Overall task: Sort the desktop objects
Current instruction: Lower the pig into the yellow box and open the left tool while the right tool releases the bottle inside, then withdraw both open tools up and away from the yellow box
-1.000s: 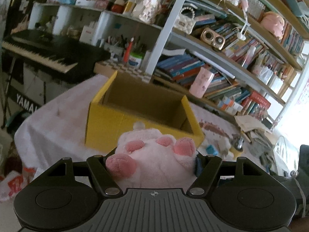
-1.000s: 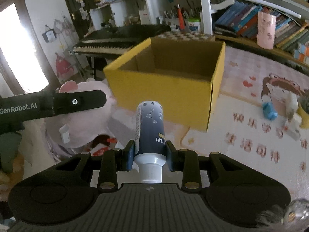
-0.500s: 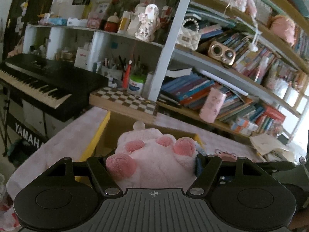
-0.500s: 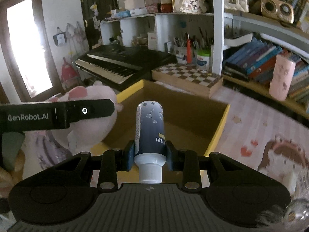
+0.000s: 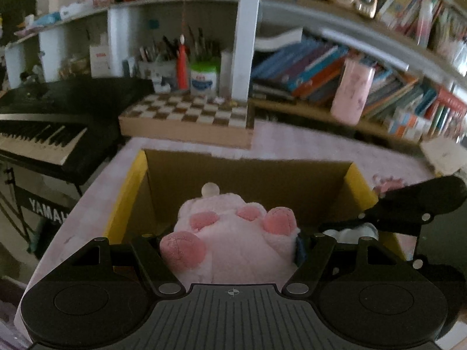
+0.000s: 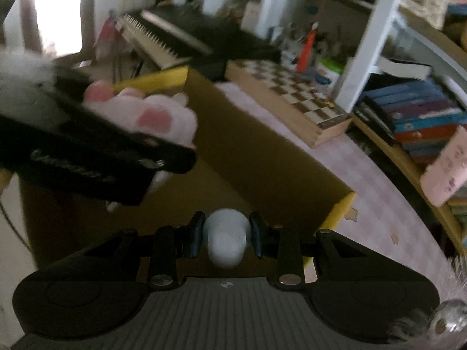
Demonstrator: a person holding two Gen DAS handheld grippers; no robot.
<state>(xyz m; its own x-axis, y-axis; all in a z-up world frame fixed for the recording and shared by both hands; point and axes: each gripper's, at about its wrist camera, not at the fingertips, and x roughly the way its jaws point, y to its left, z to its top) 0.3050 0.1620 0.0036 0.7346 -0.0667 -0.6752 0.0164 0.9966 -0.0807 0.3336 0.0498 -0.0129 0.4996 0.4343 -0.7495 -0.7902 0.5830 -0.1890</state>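
The room reads dim in both views, colours muddy and greyed. The only strong light is a window at the top left of the right wrist view, blown out to plain white glare. That view is smeared with motion blur: the keyboard, the chessboard and the plush paw all lack clean edges. The left wrist view is steadier, though the books go soft. Inside the cardboard box the walls sit in deep shadow. Shelves bow into curves toward the edges.
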